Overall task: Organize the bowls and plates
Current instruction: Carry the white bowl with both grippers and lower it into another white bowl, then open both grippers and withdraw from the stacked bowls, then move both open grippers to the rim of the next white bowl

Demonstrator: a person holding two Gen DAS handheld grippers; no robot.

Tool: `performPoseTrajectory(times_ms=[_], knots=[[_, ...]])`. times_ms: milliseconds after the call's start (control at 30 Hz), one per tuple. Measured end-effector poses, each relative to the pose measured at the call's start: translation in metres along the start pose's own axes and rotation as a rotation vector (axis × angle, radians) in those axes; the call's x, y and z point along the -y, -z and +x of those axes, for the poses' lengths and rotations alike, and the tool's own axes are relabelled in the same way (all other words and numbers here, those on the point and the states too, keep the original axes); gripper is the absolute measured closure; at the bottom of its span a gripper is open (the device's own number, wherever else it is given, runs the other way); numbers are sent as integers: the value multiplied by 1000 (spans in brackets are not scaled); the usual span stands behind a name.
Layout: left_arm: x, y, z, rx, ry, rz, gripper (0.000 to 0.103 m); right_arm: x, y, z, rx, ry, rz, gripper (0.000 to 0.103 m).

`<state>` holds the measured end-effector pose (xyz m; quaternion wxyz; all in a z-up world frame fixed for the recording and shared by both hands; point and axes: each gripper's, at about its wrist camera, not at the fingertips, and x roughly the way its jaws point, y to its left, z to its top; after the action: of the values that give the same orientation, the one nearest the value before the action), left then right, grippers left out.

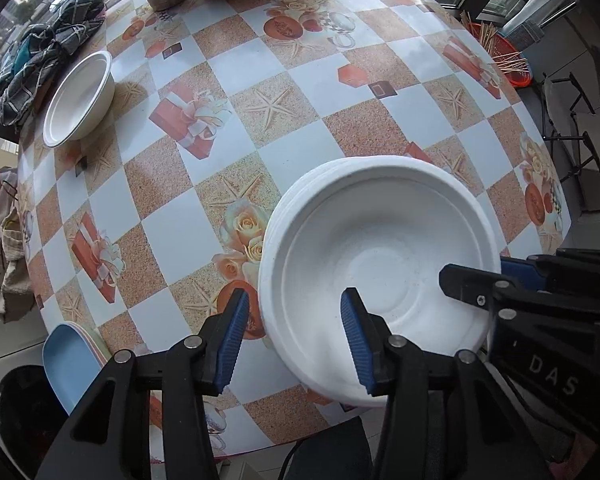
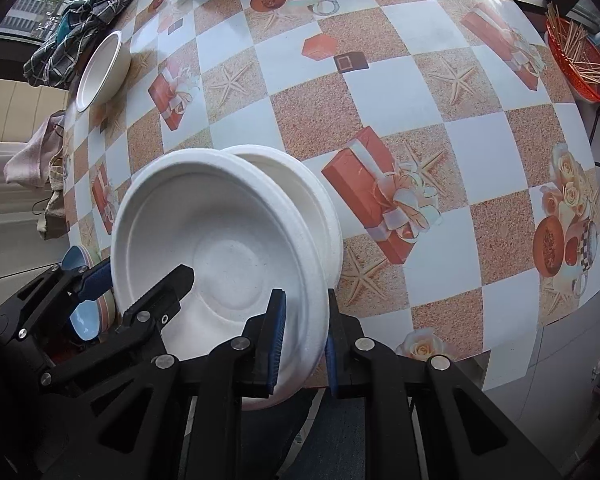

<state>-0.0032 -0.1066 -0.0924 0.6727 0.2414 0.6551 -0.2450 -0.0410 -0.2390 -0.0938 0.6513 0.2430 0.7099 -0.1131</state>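
the right gripper (image 2: 300, 340) is clamped on the rim of the top white bowl (image 2: 220, 256), held tilted over the bowl stack (image 2: 320, 200) near the table's (image 2: 400, 92) 6 o'clock edge. the left gripper (image 1: 296, 338) stands apart, its pads straddling that bowl's rim without pressing. a single bowl (image 1: 78, 100) sits at 10 o'clock beside a dark cloth (image 1: 44, 60). blue plates (image 1: 72, 364) lie at 7 o'clock.

right hand-held gripper (image 2: 302, 340) pinching (firmly) bowl (image 2: 220, 256)

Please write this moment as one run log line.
left gripper: open, astride bowl rim | right gripper: shut on white bowl | stack: beneath | single bowl: far edge
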Motion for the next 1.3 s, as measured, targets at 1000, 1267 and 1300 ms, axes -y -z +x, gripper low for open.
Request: performPoseTrajectory(times_ms=[1000, 1267, 1300], knots=[[-206, -56, -74, 236, -14, -403, 31, -119, -150, -52, 125, 53, -290, 22], [-278, -96, -50, 234, -48, -544, 30, -173, -206, -27, 156, 36, -281, 22], [-284, -101, -44, 231, -53, -559, 30, -178, -211, -22, 169, 39, -280, 22]])
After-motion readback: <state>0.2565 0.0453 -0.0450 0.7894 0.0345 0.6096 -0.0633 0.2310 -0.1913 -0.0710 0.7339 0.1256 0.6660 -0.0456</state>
